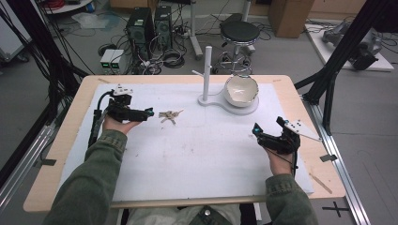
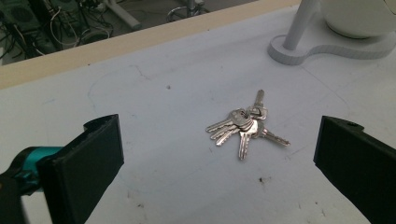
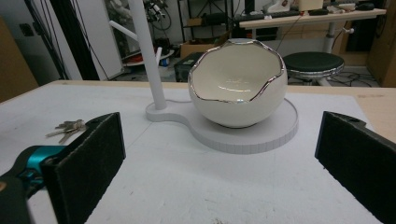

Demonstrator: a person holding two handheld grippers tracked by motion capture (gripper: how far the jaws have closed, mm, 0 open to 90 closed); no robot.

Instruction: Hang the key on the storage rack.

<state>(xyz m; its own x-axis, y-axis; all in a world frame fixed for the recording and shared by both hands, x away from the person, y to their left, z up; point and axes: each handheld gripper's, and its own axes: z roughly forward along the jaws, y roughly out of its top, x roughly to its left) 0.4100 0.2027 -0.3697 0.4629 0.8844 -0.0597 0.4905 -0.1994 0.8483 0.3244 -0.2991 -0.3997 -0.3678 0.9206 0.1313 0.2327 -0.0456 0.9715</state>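
A bunch of silver keys [image 1: 169, 115] [image 2: 244, 126] [image 3: 67, 128] lies flat on the white mat, left of centre. My left gripper [image 1: 149, 112] [image 2: 219, 172] rests just left of the keys, open, jaws wide apart with nothing between them. A white egg-shaped bowl [image 1: 241, 90] [image 3: 238, 84] with a jagged silver rim sits on a white stand base [image 1: 251, 108] [image 3: 280, 130] with an upright peg post [image 1: 207, 70] [image 3: 147, 56]. My right gripper [image 1: 266, 131] [image 3: 219, 172] stands open near the right front, pointing toward the bowl.
The white mat [image 1: 197, 154] covers a wooden table [image 1: 51, 154]. Beyond the far edge are computer towers [image 1: 150, 26], cables and a black stool [image 1: 240, 33]. Black frame struts [image 1: 347, 42] rise at the right.
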